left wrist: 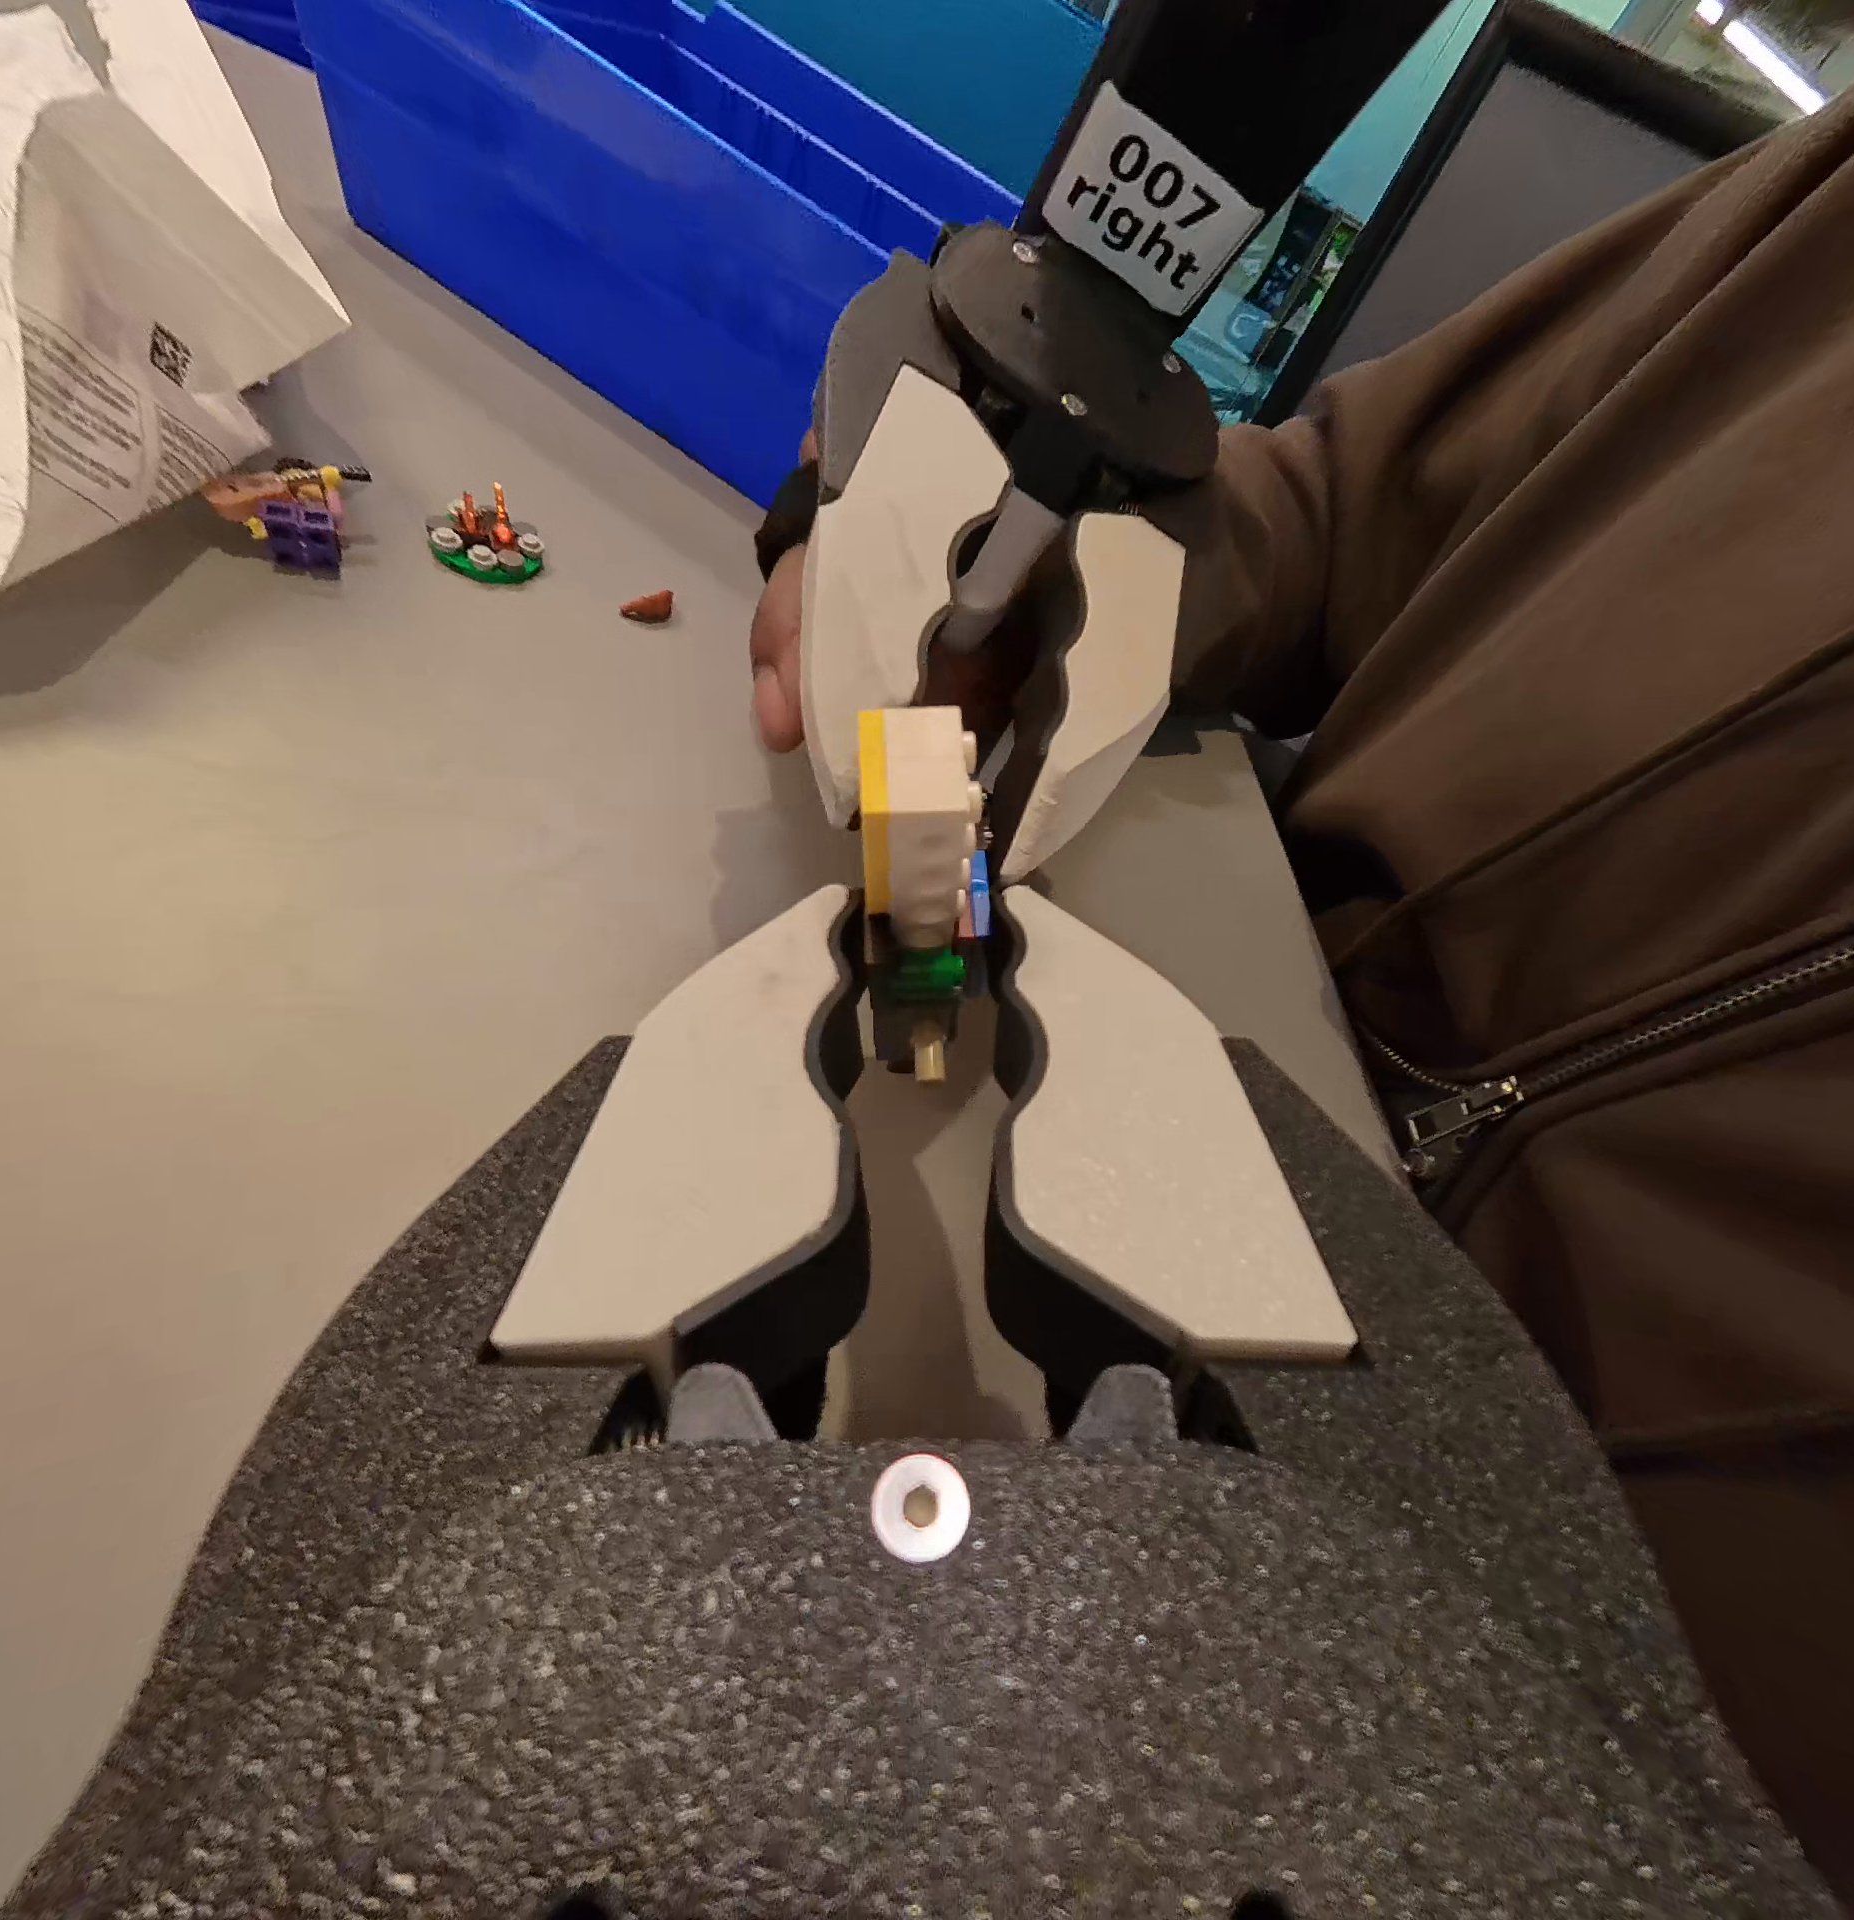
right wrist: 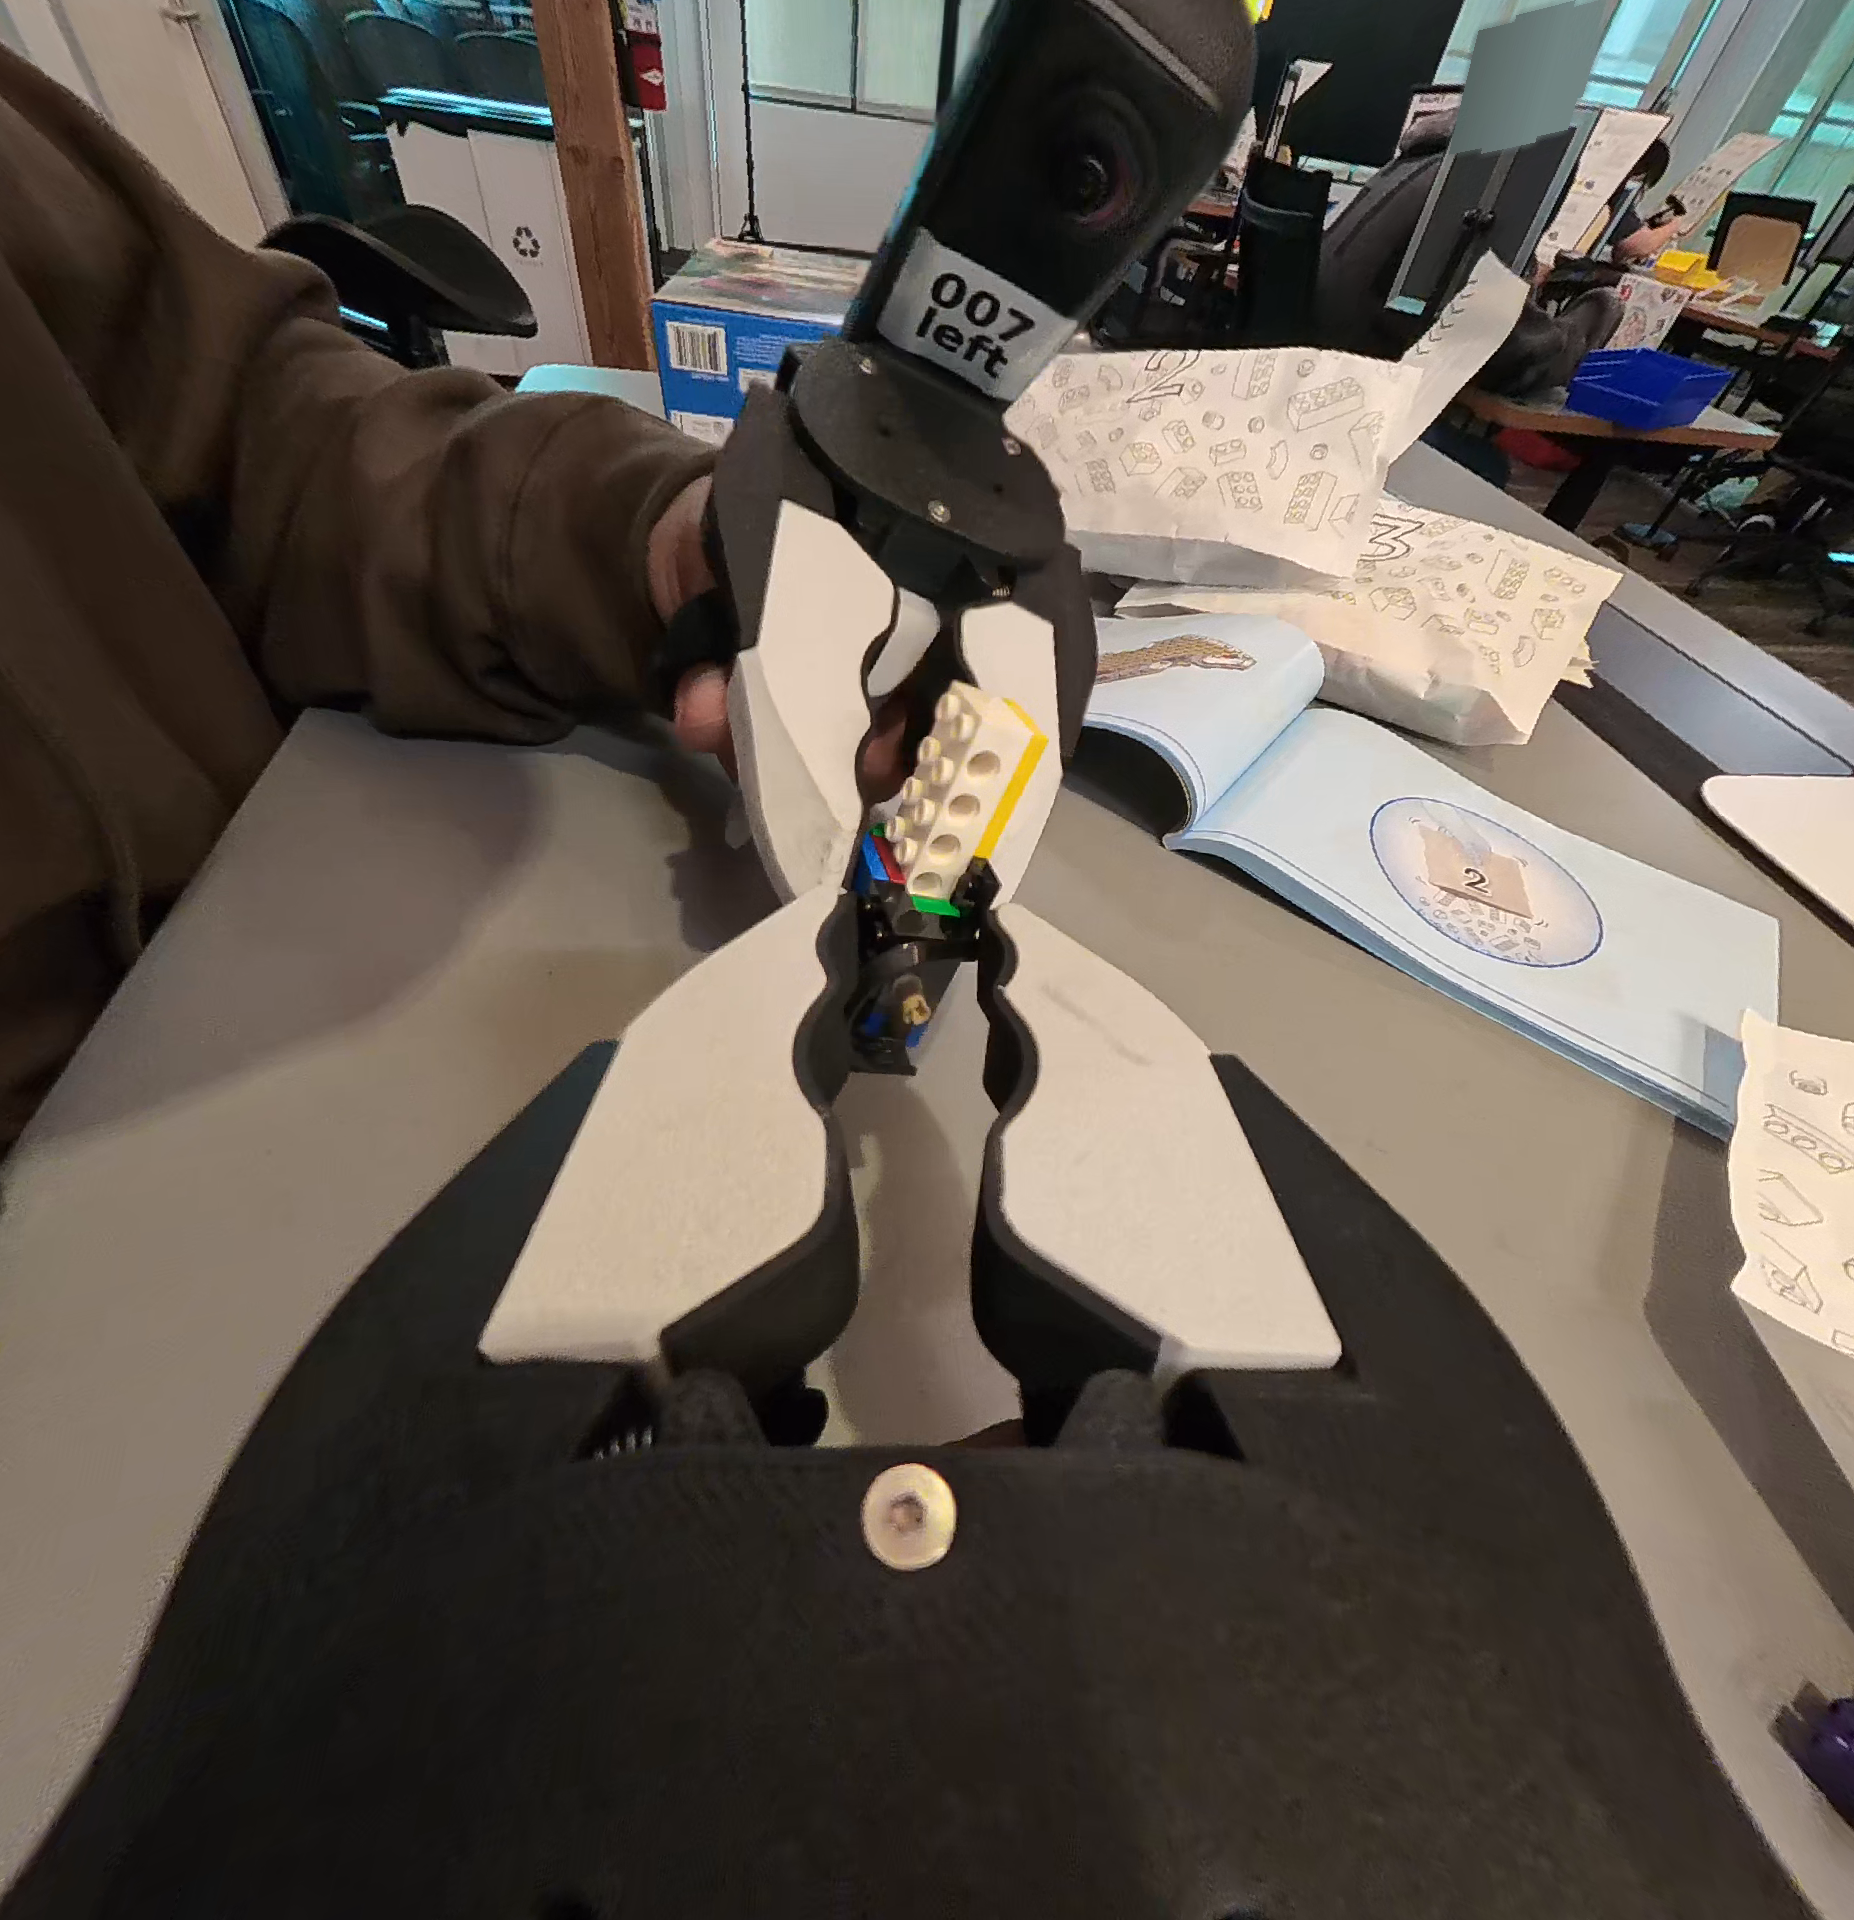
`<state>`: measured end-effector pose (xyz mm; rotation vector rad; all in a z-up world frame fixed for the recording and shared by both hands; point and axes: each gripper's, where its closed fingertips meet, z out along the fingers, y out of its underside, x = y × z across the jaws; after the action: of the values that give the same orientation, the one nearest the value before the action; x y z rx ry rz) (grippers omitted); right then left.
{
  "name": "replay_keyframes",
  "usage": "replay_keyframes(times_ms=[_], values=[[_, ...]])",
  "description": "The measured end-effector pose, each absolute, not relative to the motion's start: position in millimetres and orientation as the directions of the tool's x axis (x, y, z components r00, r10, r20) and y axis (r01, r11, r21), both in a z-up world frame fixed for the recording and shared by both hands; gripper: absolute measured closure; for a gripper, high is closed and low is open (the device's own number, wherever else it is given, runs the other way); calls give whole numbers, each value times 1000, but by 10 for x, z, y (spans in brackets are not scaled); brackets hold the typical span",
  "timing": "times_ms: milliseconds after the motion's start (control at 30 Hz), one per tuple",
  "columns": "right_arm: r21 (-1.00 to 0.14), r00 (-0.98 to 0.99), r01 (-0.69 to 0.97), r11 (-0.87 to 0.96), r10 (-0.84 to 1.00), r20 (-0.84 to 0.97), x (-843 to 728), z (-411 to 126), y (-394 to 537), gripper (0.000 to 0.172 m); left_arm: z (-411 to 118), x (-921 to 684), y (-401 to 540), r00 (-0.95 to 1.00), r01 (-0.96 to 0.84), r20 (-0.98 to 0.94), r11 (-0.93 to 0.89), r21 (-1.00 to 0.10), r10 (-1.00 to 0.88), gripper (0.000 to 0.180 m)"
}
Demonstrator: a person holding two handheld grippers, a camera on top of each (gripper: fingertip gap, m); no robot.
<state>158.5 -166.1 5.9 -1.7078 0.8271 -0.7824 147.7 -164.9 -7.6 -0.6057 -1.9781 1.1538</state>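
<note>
Left wrist view, frame centre: my left gripper [left wrist: 923, 904] and right gripper [left wrist: 938, 831], each narrowly parted, clamp one toy-brick assembly [left wrist: 918, 821]; white labels with black writing mark both camera housings.

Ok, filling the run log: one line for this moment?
left tongs: shut on brick build | right tongs: shut on same build | build: off table | nearby: booklet, paper bags
</note>
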Motion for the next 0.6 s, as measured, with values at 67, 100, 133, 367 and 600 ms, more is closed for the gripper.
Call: replay_keyframes(times_ms=[67,100,133,367,600], values=[[-961,551,-151,-234,-826,115,1584,51,-1659,150,-80,1474,-1646,-590,1,406,503,-864,698,160],[-960,551,-147,-238,-826,120,1583,51,-1659,151,-81,1472,-1644,-583,-10,422,513,-858,695,159],[-959,553,-146,-241,-824,123,1580,47,-1658,151,-86,1468,-1642,-576,-18,437,523,-852,691,159],[-956,562,-122,-268,-812,156,1555,52,-1647,151,-73,1448,-1626,-530,-73,509,561,-825,678,159],[-963,523,-79,-258,-833,181,1573,129,-1663,150,-13,1477,-1645,-579,-17,394,472,-881,714,160]])
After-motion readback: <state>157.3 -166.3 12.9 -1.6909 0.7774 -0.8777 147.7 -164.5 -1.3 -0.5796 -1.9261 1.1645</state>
